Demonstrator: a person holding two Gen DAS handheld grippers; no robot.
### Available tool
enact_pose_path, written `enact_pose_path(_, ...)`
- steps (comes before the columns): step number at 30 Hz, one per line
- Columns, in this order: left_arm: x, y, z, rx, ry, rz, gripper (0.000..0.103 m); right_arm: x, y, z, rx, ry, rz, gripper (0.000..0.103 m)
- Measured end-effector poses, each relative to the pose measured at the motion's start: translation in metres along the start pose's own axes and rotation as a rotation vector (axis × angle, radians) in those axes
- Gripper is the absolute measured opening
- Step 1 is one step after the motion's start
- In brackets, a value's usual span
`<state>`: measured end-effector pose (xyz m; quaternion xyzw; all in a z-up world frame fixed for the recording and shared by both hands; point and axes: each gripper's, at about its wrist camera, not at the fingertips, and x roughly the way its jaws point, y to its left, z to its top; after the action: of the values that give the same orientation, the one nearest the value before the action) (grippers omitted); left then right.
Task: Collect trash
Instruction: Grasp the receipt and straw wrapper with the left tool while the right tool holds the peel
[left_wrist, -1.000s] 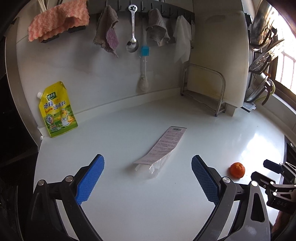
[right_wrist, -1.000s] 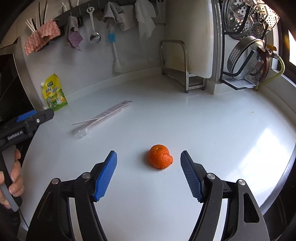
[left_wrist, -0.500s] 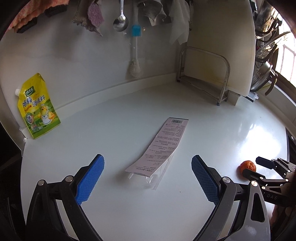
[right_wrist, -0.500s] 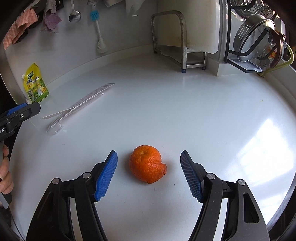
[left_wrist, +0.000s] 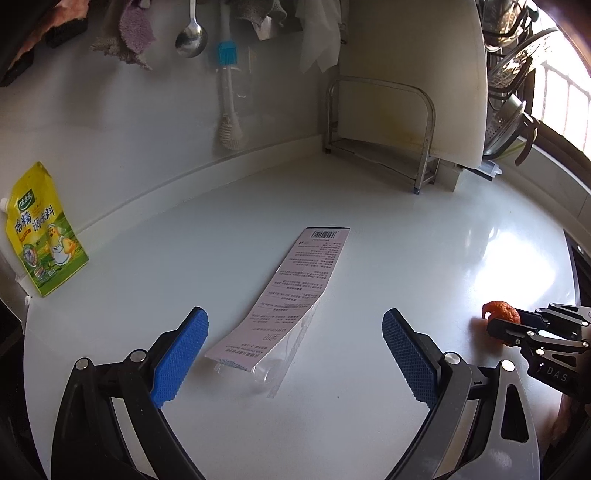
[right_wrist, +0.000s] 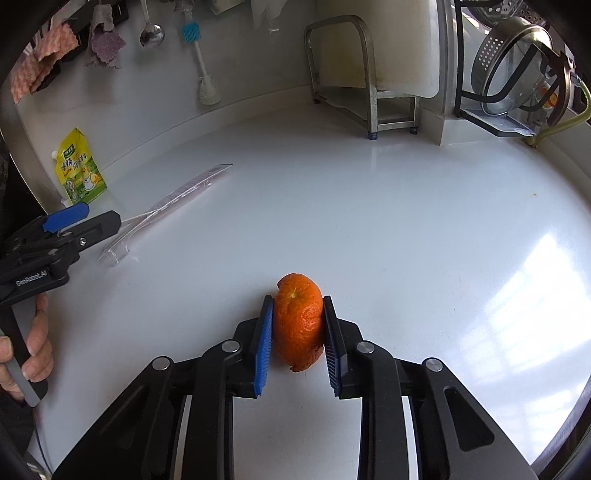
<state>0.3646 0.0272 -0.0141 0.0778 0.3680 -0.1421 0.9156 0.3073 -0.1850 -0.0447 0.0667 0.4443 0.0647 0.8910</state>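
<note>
Our right gripper (right_wrist: 297, 332) is pinching the orange peel (right_wrist: 298, 320) between its ribbed blue pads (right_wrist: 264, 343), one pad against each side. The peel is a dimpled, hollow-looking shell with a ragged lower edge, and it sits on the glossy white surface (right_wrist: 424, 221) just ahead of us. From the left wrist view we see the same peel (left_wrist: 500, 314) at the far right, partly behind the right gripper's black fingers.

Our left gripper (left_wrist: 295, 354) is spread wide, its textured blue pads (left_wrist: 181, 358) standing on either side of the near end of the wrapper (left_wrist: 291, 295), touching nothing. The wrapper is a long flat strip: a pale printed label with a barcode at its far end, lying on a clear plastic sleeve that sticks out, crinkled, at the near end. We cannot tell whether anything is inside the sleeve.

A yellow spouted pouch (left_wrist: 40, 232) leans against the back wall at the left. A metal wire rack (left_wrist: 380, 129) in the corner holds an upright white cutting board (left_wrist: 417, 74). At the far right, a perforated steel colander (right_wrist: 517, 62) rests in a black wire holder.
</note>
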Motion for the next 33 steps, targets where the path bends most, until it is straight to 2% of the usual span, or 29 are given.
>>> enact_pose_path(10, 0.041, 0.000, 0.010, 0.066, 0.101, 0.065, 0.094, -0.006, -0.010, -0.001, 0.069, -0.026, 0.115, 0.025)
enact_pose_path(15, 0.064, 0.008, 0.011, 0.011, 0.178, 0.062, 0.094, -0.009, -0.013, -0.002, 0.096, -0.031, 0.154, 0.025)
enact_pose_path(18, 0.072, 0.009, 0.010, 0.010, 0.183, 0.093, 0.093, -0.011, -0.015, -0.002, 0.104, -0.038, 0.166, 0.025)
enact_pose_path(22, 0.076, 0.009, 0.013, 0.000, 0.176, 0.080, 0.093, -0.010, -0.016, -0.002, 0.109, -0.038, 0.179, 0.025)
enact_pose_path(24, 0.078, 0.010, 0.015, -0.005, 0.178, 0.058, 0.090, -0.010, -0.017, -0.002, 0.113, -0.037, 0.188, 0.025)
enact_pose_path(26, 0.079, 0.013, 0.017, -0.027, 0.178, 0.020, 0.073, -0.010, -0.017, -0.001, 0.112, -0.039, 0.188, 0.025)
enact_pose_path(29, 0.078, 0.014, 0.017, -0.041, 0.171, -0.007, 0.058, -0.011, -0.016, -0.002, 0.111, -0.043, 0.193, 0.025)
enact_pose_path(33, 0.073, 0.013, 0.015, -0.024, 0.158, 0.009, 0.051, -0.012, -0.016, -0.002, 0.108, -0.048, 0.198, 0.025)
